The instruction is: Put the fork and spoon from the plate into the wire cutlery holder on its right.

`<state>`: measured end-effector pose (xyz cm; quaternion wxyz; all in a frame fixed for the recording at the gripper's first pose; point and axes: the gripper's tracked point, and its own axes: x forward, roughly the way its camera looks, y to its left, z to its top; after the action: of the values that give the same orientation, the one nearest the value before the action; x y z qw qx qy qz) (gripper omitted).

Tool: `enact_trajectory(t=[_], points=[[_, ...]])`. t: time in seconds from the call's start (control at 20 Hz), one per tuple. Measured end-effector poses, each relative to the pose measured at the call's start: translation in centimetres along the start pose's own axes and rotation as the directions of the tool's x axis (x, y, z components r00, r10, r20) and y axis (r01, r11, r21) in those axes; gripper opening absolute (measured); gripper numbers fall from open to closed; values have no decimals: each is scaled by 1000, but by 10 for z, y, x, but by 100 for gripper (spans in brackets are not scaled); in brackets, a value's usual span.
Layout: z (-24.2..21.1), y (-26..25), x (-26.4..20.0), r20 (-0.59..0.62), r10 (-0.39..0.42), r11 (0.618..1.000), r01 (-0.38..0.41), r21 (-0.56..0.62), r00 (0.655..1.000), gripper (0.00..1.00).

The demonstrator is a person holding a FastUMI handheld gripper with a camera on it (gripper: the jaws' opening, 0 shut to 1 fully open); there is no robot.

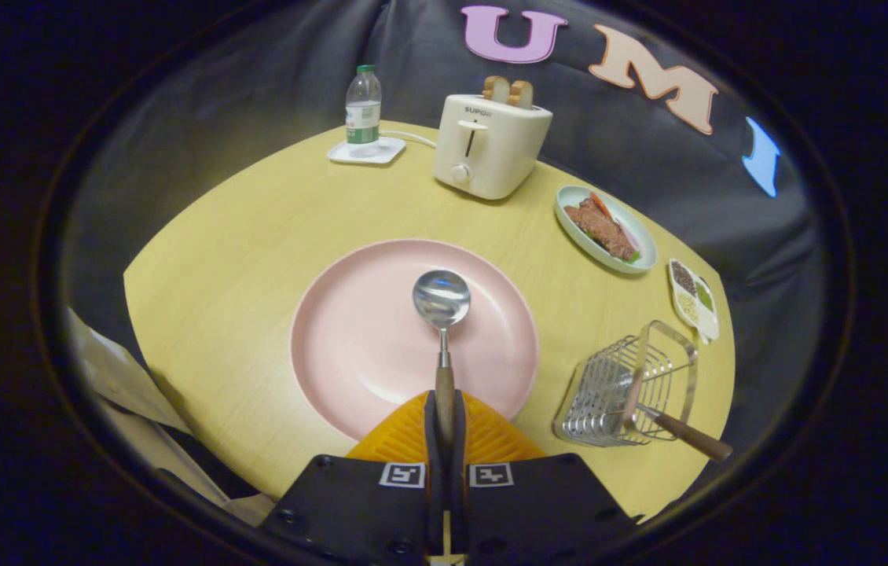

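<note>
Bottle (pixel 363 106) of water on a white pad (pixel 366 151) stands at the far left of the round wooden table (pixel 224 267), with a cream toaster (pixel 490 145) holding two slices just to its right. Nearer, in the middle, sits the pink plate (pixel 350 330), and over it the spoon (pixel 442 314) points away from the gripper (pixel 444 428), bowl forward. The fingers are closed almost together on the spoon's wooden handle, one on each side, so the spoon appears gripped; whether it rests on the plate or is just lifted cannot be told. Further right, beyond the plate, are an oval dish of food (pixel 606 228) and a small divided tray of seeds (pixel 693 299). Nearest on the right is the wire cutlery holder (pixel 621 389), with a wooden-handled piece, most likely the fork (pixel 688 436), already leaning in it.

By this reading the fork step is done and the spoon is in hand. Next the spoon must be carried right, clear of the plate's rim, tipped bowl-down over the holder's open top, and let go beside the fork.
</note>
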<state>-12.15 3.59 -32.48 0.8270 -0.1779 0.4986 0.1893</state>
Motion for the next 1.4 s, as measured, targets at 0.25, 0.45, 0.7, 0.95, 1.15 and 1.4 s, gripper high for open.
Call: enact_trajectory(t=[0.25,0.45,0.7,0.95,1.15,1.4], points=[[1,-19,-17,-4,-7,1000,7,-10,1000,6],[-1,-40,-31,-16,-11,1000,11,12,1000,6],[-1,-70,-47,-16,-23,999,23,49,1000,6],[-7,-93,-66,-21,-23,998,24,58,1000,6],[-11,-115,-79,-34,-44,997,46,56,998,6],[-22,-136,-86,-81,-59,993,67,100,995,6]])
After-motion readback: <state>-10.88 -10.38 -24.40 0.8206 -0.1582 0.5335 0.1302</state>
